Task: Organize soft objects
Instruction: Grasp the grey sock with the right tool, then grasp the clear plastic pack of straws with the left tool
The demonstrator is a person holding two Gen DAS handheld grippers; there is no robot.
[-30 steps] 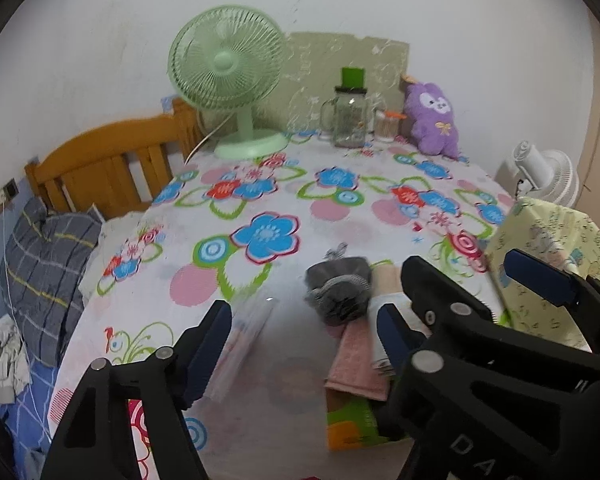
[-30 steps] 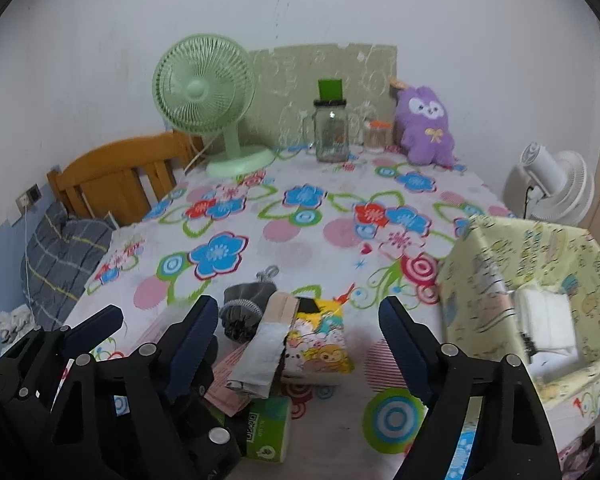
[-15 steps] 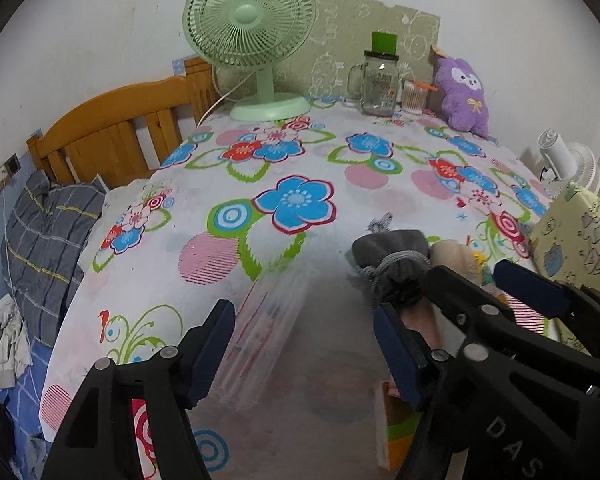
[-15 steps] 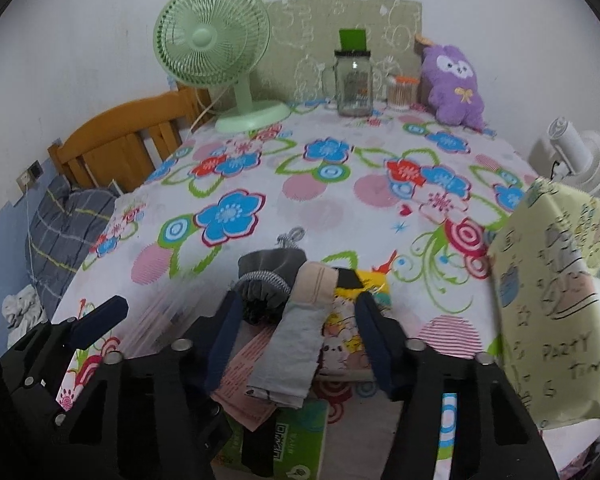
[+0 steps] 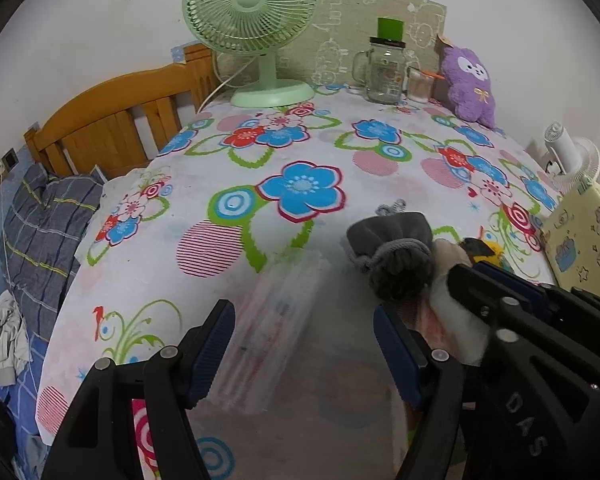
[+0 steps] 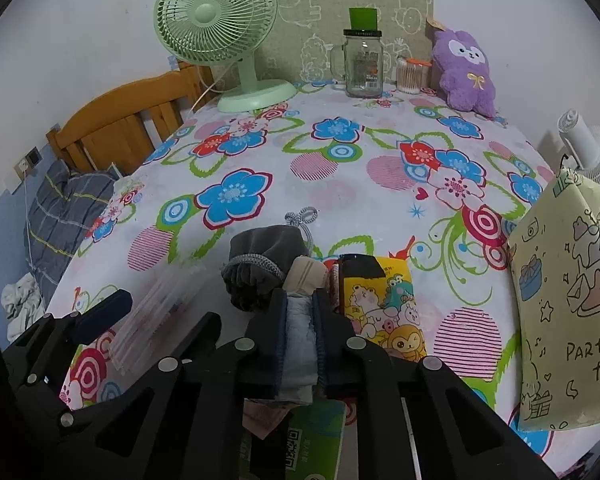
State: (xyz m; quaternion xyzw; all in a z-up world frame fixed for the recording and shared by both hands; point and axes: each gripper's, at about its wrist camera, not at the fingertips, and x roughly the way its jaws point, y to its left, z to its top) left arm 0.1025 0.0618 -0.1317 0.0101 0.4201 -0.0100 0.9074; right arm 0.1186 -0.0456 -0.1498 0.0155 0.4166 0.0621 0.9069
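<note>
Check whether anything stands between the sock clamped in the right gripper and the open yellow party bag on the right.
Nothing tall does. The right gripper, its jaws just closed, pinches the pale grey-and-beige sock. Between it and the yellow printed party bag lies only the flat cartoon-print tissue pack on the floral tablecloth.

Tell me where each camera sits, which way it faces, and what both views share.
Left wrist: sits on the left gripper, looking forward and down across the floral table to the wall; its open fingers straddle a clear pouch, and the right gripper crosses at right.
Right wrist: sits on the right gripper, facing the same way; its jaws have just been closing and clamp a pale sock; the left gripper shows at left.
Shared: fan, jar, purple plush, grey pouch.
</note>
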